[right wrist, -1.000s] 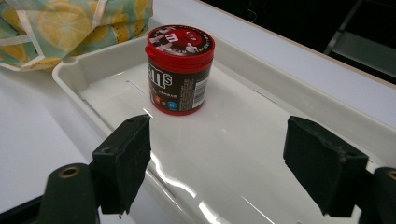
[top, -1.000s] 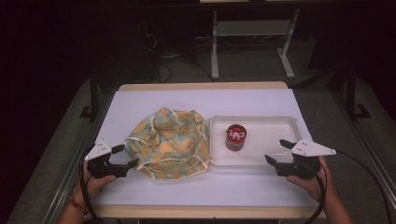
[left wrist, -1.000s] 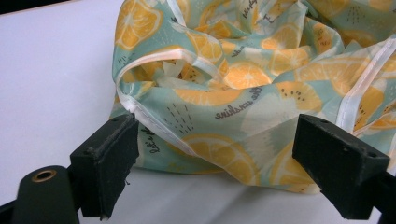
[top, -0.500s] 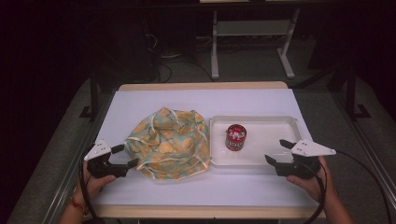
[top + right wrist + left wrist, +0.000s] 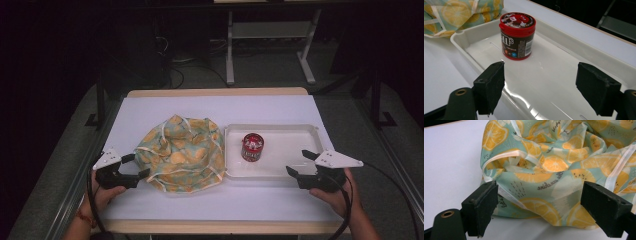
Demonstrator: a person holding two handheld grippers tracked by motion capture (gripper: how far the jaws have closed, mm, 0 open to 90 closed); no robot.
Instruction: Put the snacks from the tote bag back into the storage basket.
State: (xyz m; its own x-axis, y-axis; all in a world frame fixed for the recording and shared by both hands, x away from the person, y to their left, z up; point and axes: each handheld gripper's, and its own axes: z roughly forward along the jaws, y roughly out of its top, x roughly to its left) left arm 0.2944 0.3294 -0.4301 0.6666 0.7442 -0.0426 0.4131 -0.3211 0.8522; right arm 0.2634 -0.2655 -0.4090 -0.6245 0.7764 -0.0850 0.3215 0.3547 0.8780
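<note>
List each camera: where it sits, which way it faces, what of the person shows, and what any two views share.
High view: above the person's side, looking forward and down on the table; both hands, left gripper and right gripper show.
Left gripper view: on the left gripper, facing the bag between open jaws.
Right gripper view: on the right gripper, over the tray, facing the can.
Shared: the bag appears in all three; can and tray in the high and right gripper views.
</note>
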